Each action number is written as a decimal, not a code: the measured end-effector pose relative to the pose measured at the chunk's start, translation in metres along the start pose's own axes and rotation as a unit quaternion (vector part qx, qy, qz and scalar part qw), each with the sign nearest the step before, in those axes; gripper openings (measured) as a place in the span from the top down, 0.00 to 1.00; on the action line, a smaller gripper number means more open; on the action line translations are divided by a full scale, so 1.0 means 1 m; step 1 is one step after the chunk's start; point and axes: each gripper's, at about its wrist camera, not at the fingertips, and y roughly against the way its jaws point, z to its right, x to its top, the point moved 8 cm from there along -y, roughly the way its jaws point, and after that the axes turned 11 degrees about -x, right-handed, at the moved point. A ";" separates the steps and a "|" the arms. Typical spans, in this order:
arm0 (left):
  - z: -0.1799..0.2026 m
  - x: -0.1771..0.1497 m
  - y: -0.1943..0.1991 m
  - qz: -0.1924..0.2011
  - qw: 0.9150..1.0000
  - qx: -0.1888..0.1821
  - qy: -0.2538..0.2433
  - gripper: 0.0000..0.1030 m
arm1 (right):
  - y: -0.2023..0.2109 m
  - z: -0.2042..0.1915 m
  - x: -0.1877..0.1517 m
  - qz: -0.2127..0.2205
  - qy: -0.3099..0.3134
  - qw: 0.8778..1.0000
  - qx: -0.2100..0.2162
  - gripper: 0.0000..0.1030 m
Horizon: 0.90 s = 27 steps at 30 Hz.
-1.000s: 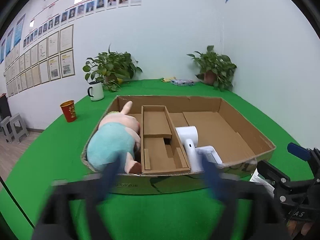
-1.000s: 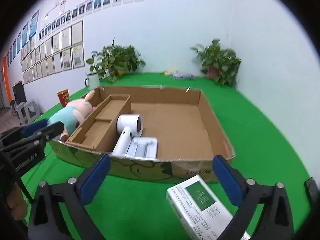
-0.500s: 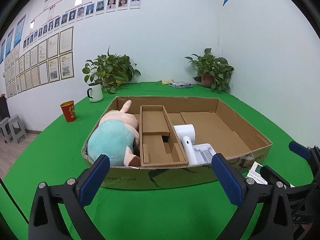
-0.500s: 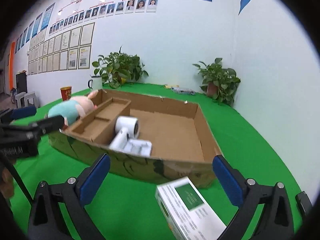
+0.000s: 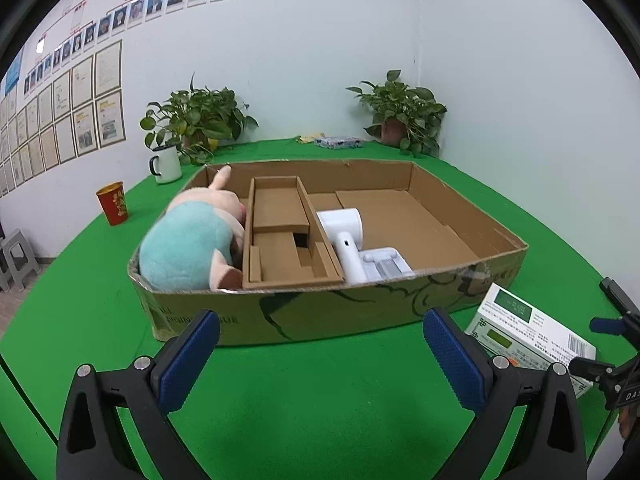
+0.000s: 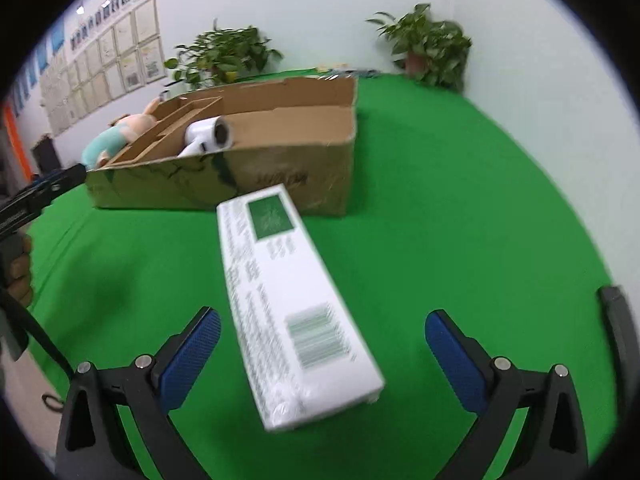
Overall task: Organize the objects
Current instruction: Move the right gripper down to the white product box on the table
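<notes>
A low cardboard box (image 5: pixel 328 312) (image 6: pixel 280 168) on the green table holds a plush pig (image 5: pixel 192 240) at its left, a cardboard insert (image 5: pixel 284 236) in the middle and a white hair dryer (image 5: pixel 352 240) (image 6: pixel 206 134) beside it. A white carton with a green label (image 6: pixel 288 300) (image 5: pixel 524 332) lies on the table outside the box's near right corner. My right gripper (image 6: pixel 320 360) is open, its fingers either side of the carton's near end, not touching it. My left gripper (image 5: pixel 320 360) is open and empty in front of the box.
A red cup (image 5: pixel 113 202) and a white mug (image 5: pixel 166 164) stand on the table left of the box. Two potted plants (image 5: pixel 196 120) (image 5: pixel 400 112) stand at the back by the wall. A small packet (image 5: pixel 338 142) lies at the back.
My right gripper has swung down and towards the white carton, which now lies between its open fingers. My left gripper has pulled back slightly from the box.
</notes>
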 end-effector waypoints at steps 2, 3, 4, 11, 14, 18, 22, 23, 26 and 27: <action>0.000 -0.005 -0.003 -0.008 1.000 -0.002 0.003 0.00 | -0.003 -0.008 -0.008 -0.009 -0.002 1.000 0.023 0.17; 0.000 -0.008 -0.004 -0.012 1.000 -0.002 0.005 0.00 | -0.005 -0.010 -0.010 -0.009 0.000 1.000 0.024 0.19; -0.001 -0.010 -0.005 -0.017 1.000 -0.001 0.007 0.00 | -0.006 -0.013 -0.010 -0.006 0.003 1.000 0.018 0.21; -0.006 -0.021 -0.011 -0.040 0.999 -0.013 0.012 0.00 | -0.014 -0.013 -0.003 -0.001 0.026 0.999 -0.022 0.15; -0.006 -0.023 -0.012 -0.044 0.998 -0.026 0.022 0.00 | -0.013 -0.030 -0.010 -0.008 0.058 0.998 -0.012 0.11; -0.003 -0.029 -0.018 -0.064 0.996 -0.050 0.036 0.00 | -0.004 -0.051 -0.019 -0.001 0.070 0.997 0.011 0.00; 0.002 -0.036 -0.024 -0.083 0.993 -0.071 0.038 0.00 | 0.006 -0.072 -0.024 0.009 0.078 0.997 0.024 0.00; 0.004 -0.037 -0.026 -0.086 0.993 -0.076 0.037 0.00 | 0.008 -0.075 -0.024 0.012 0.079 0.997 0.021 0.00; 0.011 -0.039 -0.031 -0.091 0.991 -0.090 0.039 0.00 | 0.005 -0.076 -0.025 0.007 0.064 0.998 -0.001 0.00; 0.015 -0.038 -0.033 -0.094 0.990 -0.098 0.041 0.00 | 0.003 -0.075 -0.026 0.003 0.058 0.998 -0.009 0.00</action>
